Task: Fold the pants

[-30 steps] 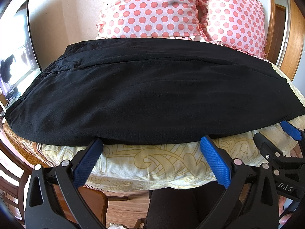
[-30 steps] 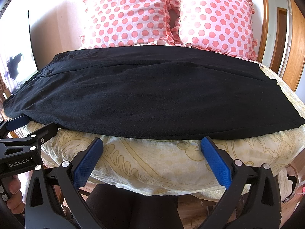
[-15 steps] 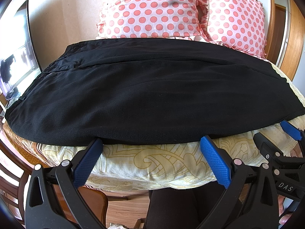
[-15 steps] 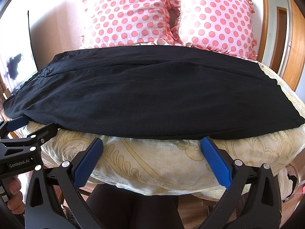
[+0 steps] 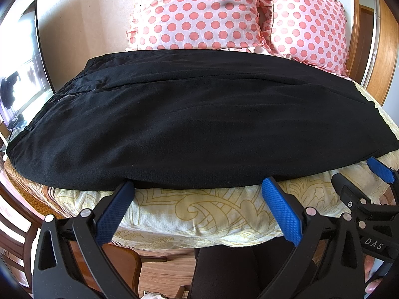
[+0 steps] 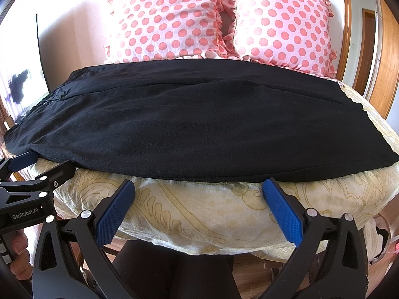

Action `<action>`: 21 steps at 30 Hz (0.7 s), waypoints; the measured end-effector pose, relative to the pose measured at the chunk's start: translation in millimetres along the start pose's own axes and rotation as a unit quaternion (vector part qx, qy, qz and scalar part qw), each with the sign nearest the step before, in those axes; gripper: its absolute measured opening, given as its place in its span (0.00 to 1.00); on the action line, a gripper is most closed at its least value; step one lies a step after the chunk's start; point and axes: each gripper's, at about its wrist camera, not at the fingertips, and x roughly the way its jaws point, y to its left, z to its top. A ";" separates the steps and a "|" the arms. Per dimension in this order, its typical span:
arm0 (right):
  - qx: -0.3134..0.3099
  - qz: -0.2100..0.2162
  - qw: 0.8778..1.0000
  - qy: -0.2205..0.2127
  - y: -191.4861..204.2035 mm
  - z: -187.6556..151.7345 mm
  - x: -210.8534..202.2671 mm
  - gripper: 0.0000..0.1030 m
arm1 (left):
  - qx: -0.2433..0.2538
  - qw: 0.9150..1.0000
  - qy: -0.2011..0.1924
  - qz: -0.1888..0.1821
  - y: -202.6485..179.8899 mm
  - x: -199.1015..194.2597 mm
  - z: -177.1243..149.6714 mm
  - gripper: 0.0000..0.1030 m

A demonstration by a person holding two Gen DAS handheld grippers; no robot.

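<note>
Left wrist view: black pants (image 5: 199, 124) spread flat across bed (image 5: 199, 214), unchanged over the last second. Left gripper (image 5: 197, 186) and right gripper (image 6: 198, 186) both gape at near hem, unmoved. Folding not begun.

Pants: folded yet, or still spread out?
Spread lengthwise across the bed; the pants look doubled leg over leg, with no crosswise fold. Both grippers are open at the near edge.

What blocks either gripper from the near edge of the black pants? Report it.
Nothing visible does. The left gripper and right gripper are both open at the near hem of the black pants, with only bare yellow bedspread beneath.
</note>
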 end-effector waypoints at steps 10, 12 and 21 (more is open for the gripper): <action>0.007 0.031 0.999 -0.013 -32.2 8.0 -22.3 0.99 | 0.009 1.000 0.000 0.004 8.8 -25.8 4.1 0.98; 0.013 0.022 0.999 -0.032 -48.7 21.4 -32.5 0.99 | 0.004 1.000 -0.013 0.000 13.6 -35.4 11.4 0.98; 0.085 -0.073 0.993 -0.028 -144.0 111.9 -3.1 0.99 | -0.051 0.994 -0.076 0.057 45.9 -29.2 91.3 0.98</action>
